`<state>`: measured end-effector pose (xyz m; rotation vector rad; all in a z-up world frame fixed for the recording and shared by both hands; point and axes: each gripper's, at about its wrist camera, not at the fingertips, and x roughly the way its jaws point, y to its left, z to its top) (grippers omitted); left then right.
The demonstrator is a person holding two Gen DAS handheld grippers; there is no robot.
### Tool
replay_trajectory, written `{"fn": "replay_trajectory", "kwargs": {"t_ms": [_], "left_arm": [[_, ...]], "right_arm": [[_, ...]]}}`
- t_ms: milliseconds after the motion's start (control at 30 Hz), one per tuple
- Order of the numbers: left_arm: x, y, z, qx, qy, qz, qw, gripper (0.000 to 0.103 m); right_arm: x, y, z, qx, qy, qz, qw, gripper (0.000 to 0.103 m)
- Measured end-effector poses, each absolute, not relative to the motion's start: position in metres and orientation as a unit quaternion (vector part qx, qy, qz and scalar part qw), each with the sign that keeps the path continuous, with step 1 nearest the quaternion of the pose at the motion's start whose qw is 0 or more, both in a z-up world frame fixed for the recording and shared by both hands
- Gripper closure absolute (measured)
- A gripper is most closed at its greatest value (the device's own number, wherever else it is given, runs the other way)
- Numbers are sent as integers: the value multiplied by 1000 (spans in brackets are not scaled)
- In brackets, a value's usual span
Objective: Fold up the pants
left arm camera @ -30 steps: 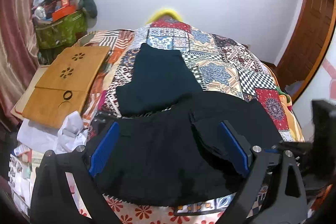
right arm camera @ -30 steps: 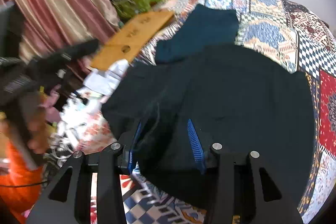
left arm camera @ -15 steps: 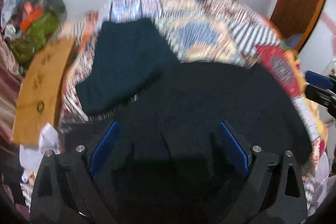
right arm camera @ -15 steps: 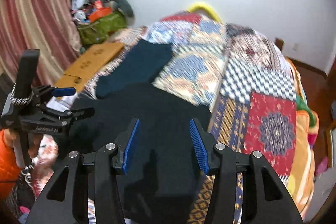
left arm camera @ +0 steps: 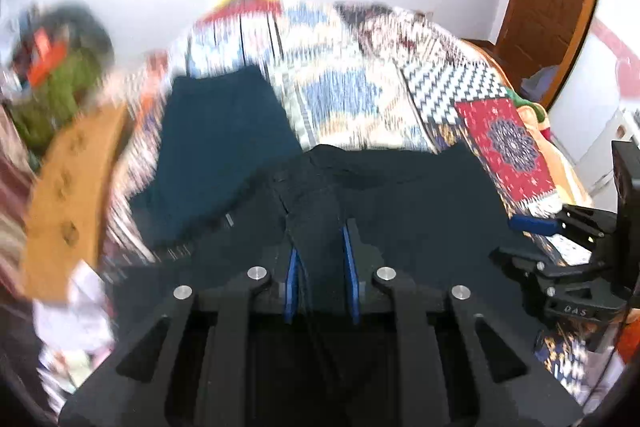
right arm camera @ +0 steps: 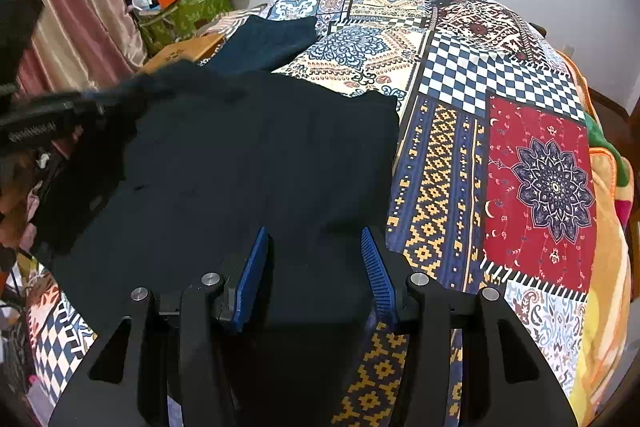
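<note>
Black pants lie spread across the near part of the bed, on its patchwork quilt, one edge hanging off the bed's side toward the curtain. Just beyond the pants, toward the wall, a dark teal garment lies flat on the same quilt, its near edge touching or slipping under the pants — I cannot tell which.

My left claw is closing over a raised ridge of the black cloth: the fabric stands between the two blue pads and appears pinched there, so I judge the grip nearly made, at a seam or fold line near the pants' middle. Taking the cloth at a ridge gives me a line to lift and carry over.

My right claw hovers over the pants' corner nearest the quilt's navy-and-yellow panel, its jaws partly apart with cloth beneath and between them; the pads do not visibly press on it, so I read this claw as released, placed to take the matching edge.

In the left wrist view, blurred, the right claw shows beside the pants' far side. Beyond the teal garment, off the bed's edge, sit a wooden board and a green bag piled with clutter against a striped curtain.
</note>
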<state>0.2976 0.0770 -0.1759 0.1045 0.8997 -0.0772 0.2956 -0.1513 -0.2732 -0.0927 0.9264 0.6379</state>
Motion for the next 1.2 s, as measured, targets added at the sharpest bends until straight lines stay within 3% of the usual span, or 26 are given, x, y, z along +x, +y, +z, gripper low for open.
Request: {"fn": "replay_trajectory", "kwargs": {"t_ms": [100, 200, 300, 367, 533, 600, 633, 667, 733, 867, 1200], "left_arm": [[303, 73, -168, 73, 419, -24, 905, 82], [318, 87, -193, 49, 454, -13, 890, 77], [330, 106, -234, 43, 517, 17, 855, 65], [325, 116, -240, 35, 508, 21, 860, 47], [316, 120, -215, 58, 480, 18, 875, 47], [315, 116, -202, 54, 472, 5, 880, 45], [313, 112, -197, 49, 468, -8, 882, 38], [310, 106, -194, 43, 465, -26, 884, 24], [305, 95, -198, 42, 463, -49, 884, 15], [294, 71, -237, 102, 488, -44, 865, 14], [258, 82, -231, 62, 475, -31, 877, 14]], "right_arm": [[293, -154, -272, -41, 437, 301, 846, 58], [291, -155, -268, -41, 431, 301, 850, 58], [288, -157, -260, -34, 420, 302, 855, 58], [287, -157, -255, -32, 414, 303, 858, 58], [292, -147, -243, -39, 403, 314, 859, 57], [299, -140, -243, -40, 405, 317, 857, 51], [302, -136, -245, -40, 407, 320, 855, 45], [304, -133, -248, -38, 412, 324, 851, 44], [308, -124, -258, -35, 439, 338, 831, 44], [300, -119, -277, -56, 456, 346, 818, 44], [268, -144, -265, -66, 462, 330, 820, 44]]}}
